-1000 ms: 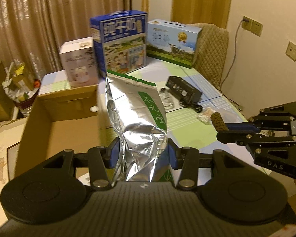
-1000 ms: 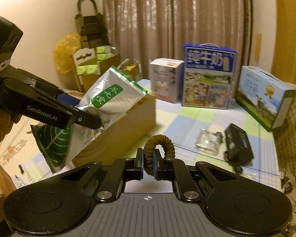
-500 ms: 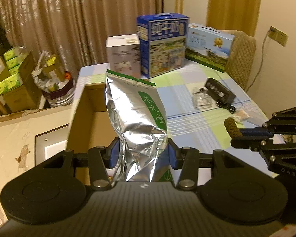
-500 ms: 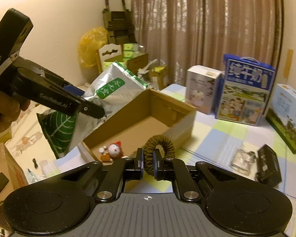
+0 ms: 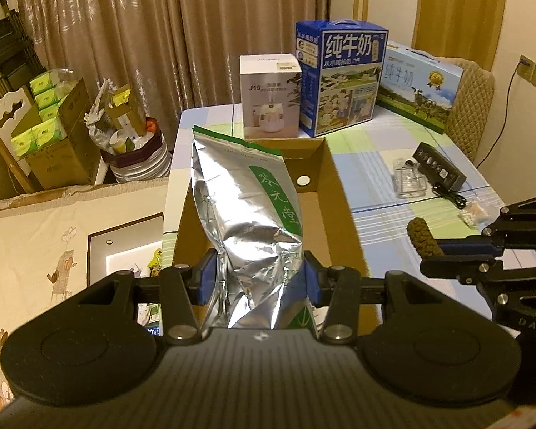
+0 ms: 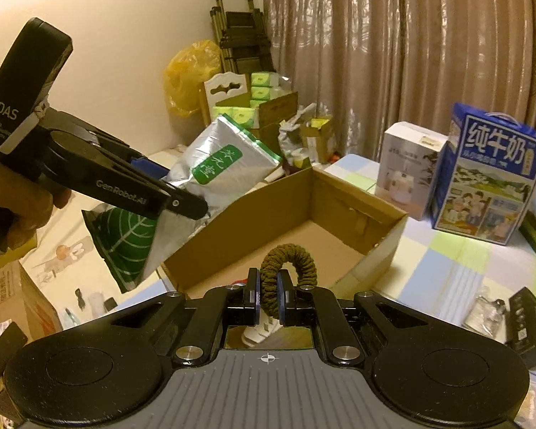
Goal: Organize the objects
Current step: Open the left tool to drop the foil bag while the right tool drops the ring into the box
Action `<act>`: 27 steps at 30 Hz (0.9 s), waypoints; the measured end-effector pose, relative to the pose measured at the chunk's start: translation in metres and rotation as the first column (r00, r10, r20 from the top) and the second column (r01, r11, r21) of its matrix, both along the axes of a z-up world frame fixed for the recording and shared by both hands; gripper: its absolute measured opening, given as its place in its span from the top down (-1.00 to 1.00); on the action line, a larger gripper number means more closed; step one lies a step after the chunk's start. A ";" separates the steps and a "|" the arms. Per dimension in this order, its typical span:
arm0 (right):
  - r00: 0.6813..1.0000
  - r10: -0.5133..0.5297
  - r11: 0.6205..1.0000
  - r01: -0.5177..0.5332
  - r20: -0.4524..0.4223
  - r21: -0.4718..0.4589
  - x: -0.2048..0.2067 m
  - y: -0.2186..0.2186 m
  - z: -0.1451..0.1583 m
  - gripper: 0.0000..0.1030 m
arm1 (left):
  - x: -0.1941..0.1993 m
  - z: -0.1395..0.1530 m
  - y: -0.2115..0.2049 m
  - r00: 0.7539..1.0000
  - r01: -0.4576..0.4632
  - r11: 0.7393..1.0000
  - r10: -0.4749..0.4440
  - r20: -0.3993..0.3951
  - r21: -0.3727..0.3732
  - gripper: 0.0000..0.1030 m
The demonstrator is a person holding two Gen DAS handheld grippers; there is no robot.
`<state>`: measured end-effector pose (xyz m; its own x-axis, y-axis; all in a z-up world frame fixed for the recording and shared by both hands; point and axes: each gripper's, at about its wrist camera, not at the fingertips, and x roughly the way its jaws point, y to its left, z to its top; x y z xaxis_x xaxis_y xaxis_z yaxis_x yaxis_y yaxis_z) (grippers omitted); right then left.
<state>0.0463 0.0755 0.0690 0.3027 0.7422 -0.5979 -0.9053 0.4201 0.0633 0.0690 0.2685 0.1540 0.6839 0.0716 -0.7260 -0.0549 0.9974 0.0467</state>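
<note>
1. The left gripper (image 5: 259,280) pinches a shiny silver bag (image 5: 246,221), held up over the open cardboard box (image 5: 334,178).
2. The right gripper (image 6: 268,298) squeezes a brown hair tie (image 6: 287,268), just before the box.

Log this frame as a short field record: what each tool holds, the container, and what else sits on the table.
left tool: shut on foil pouch, held above the box's near-left edge
right tool: shut on brown hair tie
container: open cardboard box on the table
table items: white carton, blue milk carton, light-blue gift box, black device, clear packet
</note>
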 end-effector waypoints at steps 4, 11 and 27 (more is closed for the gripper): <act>1.000 0.008 1.000 -0.008 -0.009 -0.011 0.007 0.014 -0.006 0.89 | 0.010 -0.009 0.007 1.000 0.003 1.000 -0.003 -0.017 0.006 0.17; 0.999 0.016 0.999 -0.017 -0.033 -0.030 0.018 0.031 -0.019 0.89 | 0.028 -0.026 0.018 0.999 0.000 1.000 0.000 -0.038 0.008 0.17; 0.996 -0.003 0.999 -0.001 -0.088 -0.050 0.041 0.050 -0.045 0.89 | 0.052 -0.046 0.034 0.999 -0.012 0.999 0.014 -0.032 0.041 -0.03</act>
<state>0.0874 0.1253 0.0236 0.2475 0.7109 -0.6583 -0.8967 0.4254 0.1222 0.1208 0.3021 0.1076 0.6589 0.1101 -0.7442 -0.0657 0.9939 0.0888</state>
